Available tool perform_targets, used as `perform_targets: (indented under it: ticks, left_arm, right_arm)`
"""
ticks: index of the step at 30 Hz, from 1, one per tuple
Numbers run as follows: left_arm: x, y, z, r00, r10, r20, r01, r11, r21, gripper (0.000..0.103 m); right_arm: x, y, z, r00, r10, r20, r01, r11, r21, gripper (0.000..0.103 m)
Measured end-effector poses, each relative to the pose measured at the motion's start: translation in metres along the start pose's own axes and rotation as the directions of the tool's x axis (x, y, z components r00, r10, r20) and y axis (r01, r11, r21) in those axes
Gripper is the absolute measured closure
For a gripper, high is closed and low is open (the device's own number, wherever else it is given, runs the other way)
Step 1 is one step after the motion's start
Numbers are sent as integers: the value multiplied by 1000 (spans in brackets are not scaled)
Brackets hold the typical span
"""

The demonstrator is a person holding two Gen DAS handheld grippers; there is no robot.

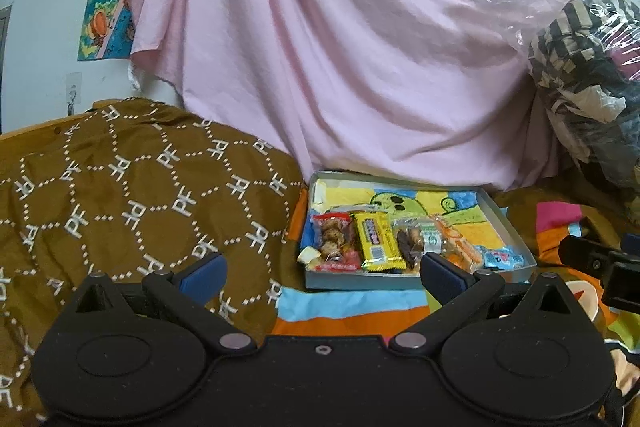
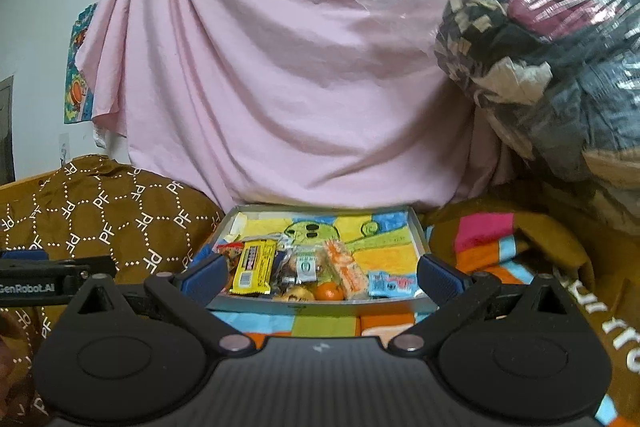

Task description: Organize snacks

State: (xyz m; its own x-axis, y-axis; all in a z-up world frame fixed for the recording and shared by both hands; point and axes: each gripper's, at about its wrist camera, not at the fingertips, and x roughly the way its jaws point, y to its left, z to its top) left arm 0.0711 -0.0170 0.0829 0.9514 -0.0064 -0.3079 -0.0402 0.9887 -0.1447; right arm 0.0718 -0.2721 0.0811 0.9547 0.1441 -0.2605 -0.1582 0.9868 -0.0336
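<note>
A shallow grey box [image 1: 508, 223] [image 2: 418, 227] with a colourful cartoon lining lies on the bed. Several snacks lie along its near side: a yellow bar [image 1: 374, 241] [image 2: 254, 267], a red-topped cookie bag [image 1: 332, 235], a clear packet with a green label [image 1: 420, 239] [image 2: 306, 265], an orange wafer pack [image 2: 346, 269], a small blue packet [image 1: 502, 258] [image 2: 390, 285] and an orange ball [image 2: 329, 291]. My left gripper [image 1: 322, 273] is open and empty, just short of the box. My right gripper [image 2: 320, 277] is open and empty, its fingers straddling the box's near edge.
A brown patterned cloth [image 1: 132, 195] [image 2: 100, 211] is heaped on the left. A pink sheet [image 1: 340, 47] [image 2: 280, 67] hangs behind the box. A plastic-wrapped bundle [image 1: 588, 67] [image 2: 552, 59] sits at the right. A striped colourful blanket [image 1: 344, 311] [image 2: 492, 239] lies under the box.
</note>
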Motion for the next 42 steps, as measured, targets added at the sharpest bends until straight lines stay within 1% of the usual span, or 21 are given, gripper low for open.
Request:
perform_targets:
  ticks: [8,10,19,23,25,31,36,42]
  left_arm:
    - [-9,16,-20,998,13,-63,-14,1000,-18,1]
    - [-8,19,-24,996,27,-84,-28,999,-18,1]
    - [-12,37,-51,986,43,-162,-53,997,-59,1]
    - [-11,38,-63,979,38,-202,-50,997,-57,1]
    - [-11,37,-67,976,24,-216,-37,998,-55,1]
    - [-12,33,-73,973,5,-231,-12,999,-31,1]
    - [-16,35,-75,975,12,-222,-19,999,-30,1]
    - [-16,37,-78,973,0,-230,-7,999,-31,1]
  right_arm:
    - [-12,4,-17,999,-13,-43,13,1000,14,0]
    - [-13,5,-22,998,-20,-54,21,1000,20,0]
    - [-23,13,-48,995,-41,-88,44,998,34,0]
    - [-27,19,-61,993,-45,-113,47,999,20,0]
    - [-29,21,-67,991,-46,-126,48,999,16,0]
    - [-31,25,-78,986,-48,-161,51,999,13,0]
    - [-31,25,-82,984,-57,-171,62,998,21,0]
    - [-29,25,-88,981,-61,-185,66,998,22,0]
